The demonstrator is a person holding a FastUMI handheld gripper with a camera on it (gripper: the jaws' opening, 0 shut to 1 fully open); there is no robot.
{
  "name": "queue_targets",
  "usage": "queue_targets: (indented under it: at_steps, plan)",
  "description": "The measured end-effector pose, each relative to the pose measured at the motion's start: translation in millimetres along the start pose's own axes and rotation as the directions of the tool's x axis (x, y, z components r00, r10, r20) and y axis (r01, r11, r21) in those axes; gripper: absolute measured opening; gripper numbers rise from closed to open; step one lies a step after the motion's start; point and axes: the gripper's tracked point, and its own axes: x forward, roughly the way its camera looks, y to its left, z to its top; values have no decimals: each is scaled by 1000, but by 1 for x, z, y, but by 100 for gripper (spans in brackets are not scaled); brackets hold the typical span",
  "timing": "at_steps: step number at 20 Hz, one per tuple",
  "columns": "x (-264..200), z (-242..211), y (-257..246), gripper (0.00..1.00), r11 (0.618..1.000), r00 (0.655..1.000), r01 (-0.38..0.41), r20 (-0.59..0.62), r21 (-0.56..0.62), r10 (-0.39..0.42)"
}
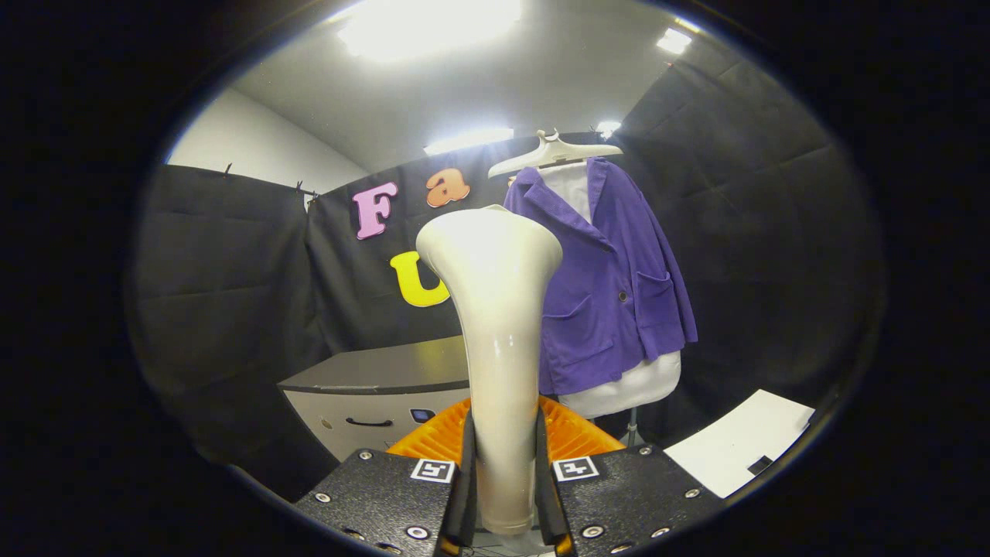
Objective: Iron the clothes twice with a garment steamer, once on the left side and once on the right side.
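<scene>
Tool (503, 464) clamped on steamer (495, 309), purple jacket (611, 286) beyond, unbranded

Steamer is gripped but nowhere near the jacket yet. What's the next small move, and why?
Probably carry the steamer head forward to one side of the purple jacket. The hand-held gripper is shut on the steamer's handle, held upright, while the jacket hangs beyond it on the hanger, untouched.

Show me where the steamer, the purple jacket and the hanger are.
steamer (495, 309): gripper view, on its neck, clamped in the gripper (504, 480).
purple jacket (611, 309): gripper view, on its front panel near the button.
hanger (553, 153): gripper view, on its middle, below the hook.
</scene>
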Motion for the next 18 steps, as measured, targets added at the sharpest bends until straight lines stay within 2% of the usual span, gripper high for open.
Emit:
queue_targets:
  at_steps: [18]
  plan:
    - [19, -8, 23, 32, 1000, 1000, 9, -22, -27, -9]
